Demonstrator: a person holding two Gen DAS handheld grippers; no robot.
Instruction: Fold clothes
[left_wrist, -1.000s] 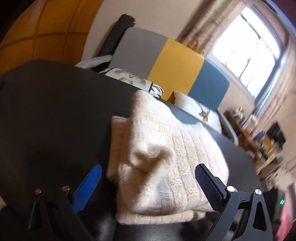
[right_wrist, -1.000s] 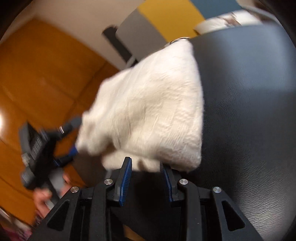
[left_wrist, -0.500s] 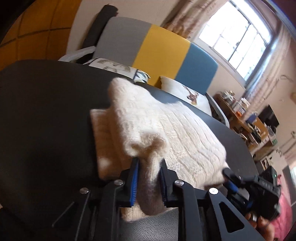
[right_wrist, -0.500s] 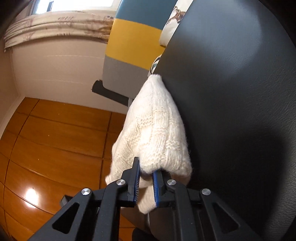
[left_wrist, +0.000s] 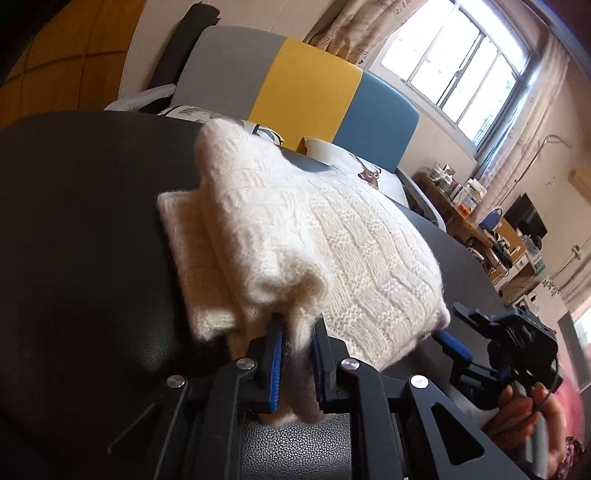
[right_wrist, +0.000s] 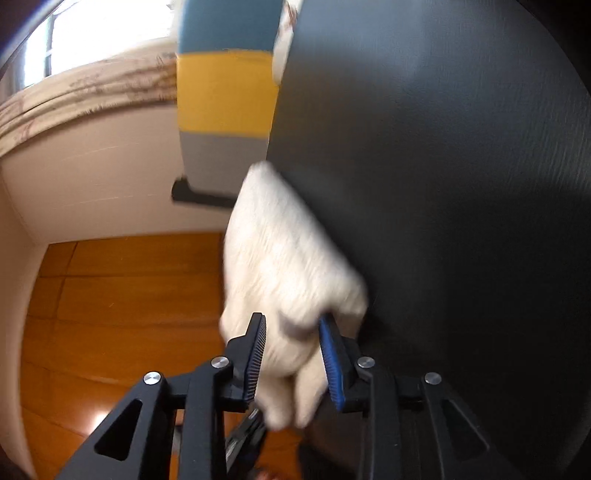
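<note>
The cream knitted sweater (left_wrist: 295, 236) lies on a black leather-like table (left_wrist: 74, 221), already doubled into a thick bundle with several layers showing at its near edge.

Nearest to the left wrist camera, the left gripper (left_wrist: 297, 332) is clenched on a bunched corner of the knit at about 6 o'clock of the bundle. The right gripper (right_wrist: 291, 336) straddles the other near corner, at about 4 o'clock in the left view. Its jaws stand apart with wool between them, and the view is blurred, so I cannot tell whether it pinches the cloth or has let it go. The person's hand (left_wrist: 524, 410) holds that tool at the right edge of the left view.

My judgement is that the folding is far along: the sweater is compact and roughly rectangular, and one lower layer sticks out at about 9 o'clock. Whether one more fold comes, or only a tidying of the edges, the pictures do not settle.

Farther away, at 12 o'clock, stands a sofa (left_wrist: 306, 85) with a grey, a yellow and a blue panel, then a window (left_wrist: 461, 62).

Count: one sweater, two grippers, one table, one sofa, two printed cushions (left_wrist: 354, 166) behind the table.
</note>
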